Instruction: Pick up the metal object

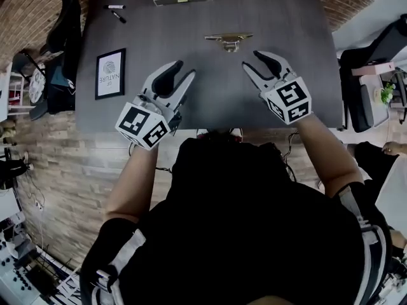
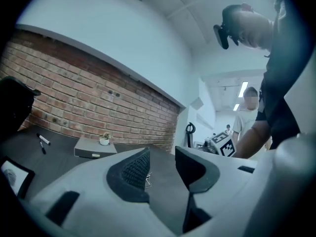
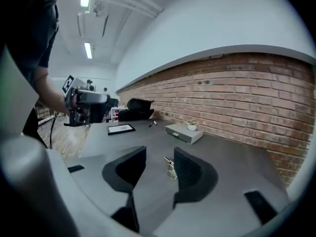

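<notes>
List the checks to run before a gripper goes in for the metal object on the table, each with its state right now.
1. Left gripper jaws apart, nothing between them: ok.
2. Right gripper jaws apart, nothing between them: ok.
3. Metal object lies alone on the table, touched by neither gripper: ok.
4. Object lined up with the right gripper: the right gripper view shows it ahead in the gap, close to one jaw: ok.
5. Way in free: framed print and markers lie far off to the left: ok.
6. Which part of the object gives a firm hold: cannot tell.
</notes>
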`<state>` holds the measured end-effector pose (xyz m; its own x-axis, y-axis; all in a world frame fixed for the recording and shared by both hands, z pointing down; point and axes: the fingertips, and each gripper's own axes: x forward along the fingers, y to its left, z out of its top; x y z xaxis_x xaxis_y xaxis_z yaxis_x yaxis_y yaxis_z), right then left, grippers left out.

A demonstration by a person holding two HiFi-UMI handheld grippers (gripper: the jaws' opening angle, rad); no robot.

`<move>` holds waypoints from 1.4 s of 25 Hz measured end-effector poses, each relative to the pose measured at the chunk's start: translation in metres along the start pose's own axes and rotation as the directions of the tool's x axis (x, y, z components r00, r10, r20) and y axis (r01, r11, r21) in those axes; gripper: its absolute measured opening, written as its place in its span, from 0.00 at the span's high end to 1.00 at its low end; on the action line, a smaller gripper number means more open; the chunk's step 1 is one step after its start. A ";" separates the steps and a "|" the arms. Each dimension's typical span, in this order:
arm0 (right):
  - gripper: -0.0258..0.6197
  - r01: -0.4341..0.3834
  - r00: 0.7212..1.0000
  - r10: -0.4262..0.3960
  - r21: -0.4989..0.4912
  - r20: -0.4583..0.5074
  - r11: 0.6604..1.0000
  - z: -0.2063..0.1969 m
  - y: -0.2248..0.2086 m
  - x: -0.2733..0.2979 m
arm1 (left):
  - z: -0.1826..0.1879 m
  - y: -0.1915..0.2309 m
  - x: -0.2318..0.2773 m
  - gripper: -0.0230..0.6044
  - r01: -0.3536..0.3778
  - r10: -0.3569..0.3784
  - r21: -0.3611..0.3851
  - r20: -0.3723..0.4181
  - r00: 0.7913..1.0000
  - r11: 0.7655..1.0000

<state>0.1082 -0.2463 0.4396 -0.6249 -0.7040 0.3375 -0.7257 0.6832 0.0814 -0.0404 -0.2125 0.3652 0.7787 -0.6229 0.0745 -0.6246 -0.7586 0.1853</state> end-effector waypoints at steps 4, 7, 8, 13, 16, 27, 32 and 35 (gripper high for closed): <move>0.59 -0.036 0.997 0.030 -0.091 -0.070 0.995 -0.009 -0.002 0.045 | 0.009 -0.007 0.004 0.74 0.070 -0.071 0.011 0.046 0.996 0.997; 0.48 -0.076 0.984 0.046 -0.172 -0.170 0.982 -0.027 -0.010 0.078 | 0.013 -0.011 0.003 0.82 0.105 -0.107 0.034 0.049 0.993 0.994; 0.47 -0.084 0.979 0.044 -0.196 -0.201 0.977 -0.033 -0.014 0.087 | 0.013 -0.012 0.002 0.83 0.116 -0.118 0.040 0.045 0.992 0.992; 0.43 -0.125 0.946 0.036 -0.259 -0.323 0.958 -0.060 -0.035 0.123 | 0.012 -0.012 -0.003 0.86 0.141 -0.142 0.037 0.030 0.989 0.989; 0.42 -0.182 0.912 0.049 -0.295 -0.406 0.938 -0.076 -0.041 0.139 | 0.011 -0.011 -0.003 0.87 0.133 -0.134 0.032 0.028 0.991 0.991; 0.49 -0.304 0.846 0.096 -0.327 -0.524 0.895 -0.096 -0.043 0.179 | 0.014 0.001 0.005 0.87 0.117 -0.117 0.026 0.022 0.993 0.993; 0.68 -0.305 0.848 0.100 -0.325 -0.521 0.895 -0.098 -0.040 0.182 | 0.016 0.006 0.005 0.87 0.102 -0.103 0.021 0.027 0.994 0.995; 0.79 -0.277 0.858 0.062 -0.359 -0.510 0.891 -0.095 -0.046 0.182 | 0.016 0.008 0.005 0.87 0.098 -0.099 0.020 0.027 0.995 0.995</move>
<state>0.0548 -0.3874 0.5867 -0.4344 -0.4630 0.7726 -0.3705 0.8737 0.3152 -0.0424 -0.2243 0.3509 0.8347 -0.5499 0.0295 -0.5462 -0.8198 0.1721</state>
